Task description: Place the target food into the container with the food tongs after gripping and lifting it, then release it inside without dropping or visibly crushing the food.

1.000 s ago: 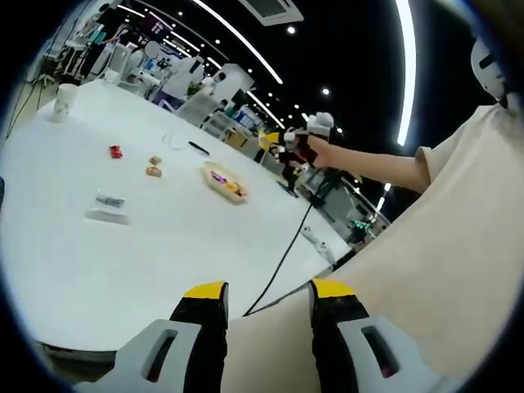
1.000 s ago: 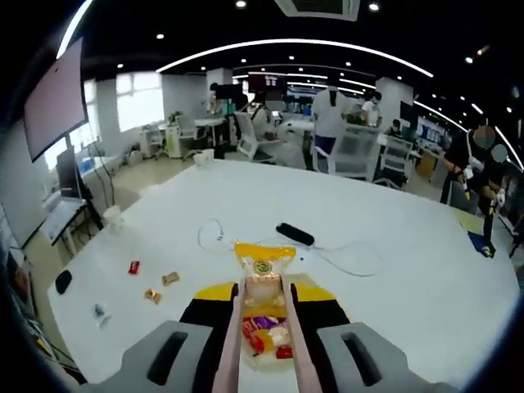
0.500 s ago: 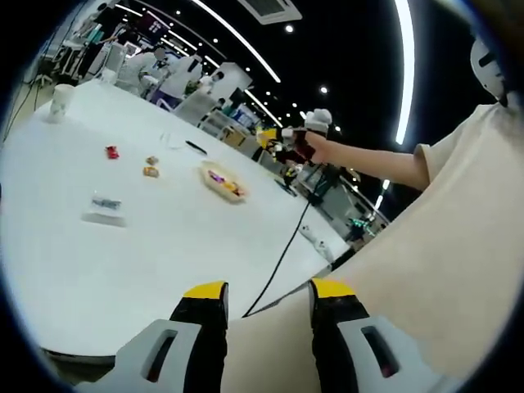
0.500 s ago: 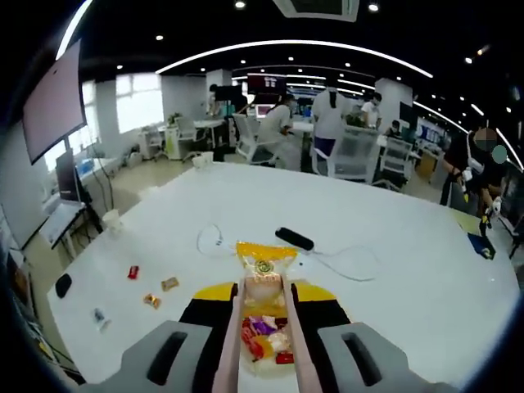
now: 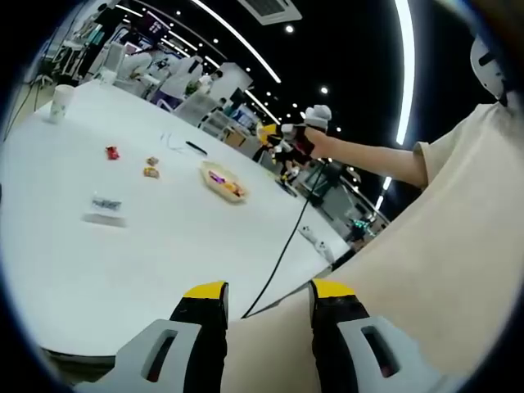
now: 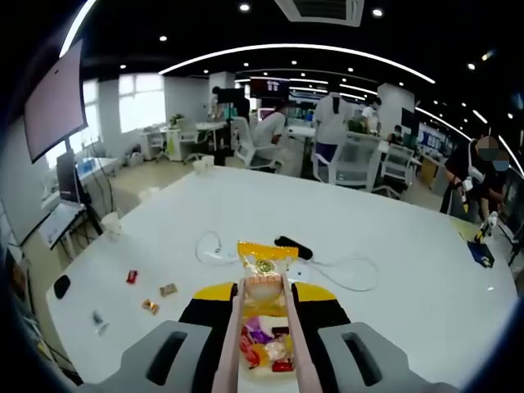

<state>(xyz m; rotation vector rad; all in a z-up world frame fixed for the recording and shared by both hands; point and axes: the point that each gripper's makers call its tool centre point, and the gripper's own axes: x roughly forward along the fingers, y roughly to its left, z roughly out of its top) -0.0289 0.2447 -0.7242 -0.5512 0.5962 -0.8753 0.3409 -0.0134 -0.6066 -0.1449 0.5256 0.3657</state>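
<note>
Snack carried over container.
Right gripper (image 6: 264, 307) clamps tongs (image 6: 264, 327) pinching yellow snack packet (image 6: 264, 266) above the container (image 6: 264, 354); early loosening risks a miss. Left gripper (image 5: 268, 307) spread, idle.

Was an open office: curved ceiling light strips (image 6: 295, 51), bright windows (image 6: 141, 102) at upper left, white office chairs (image 6: 354, 160) beyond a wide white table (image 6: 393, 246).

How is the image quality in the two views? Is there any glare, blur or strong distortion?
Left gripper view: fisheye curves the white table; ceiling light strips are bright against a dark ceiling; the far right gripper looks small and soft. Right gripper view: the yellow packet in the tongs is fairly sharp, the small candies are tiny, the background bends.
</note>
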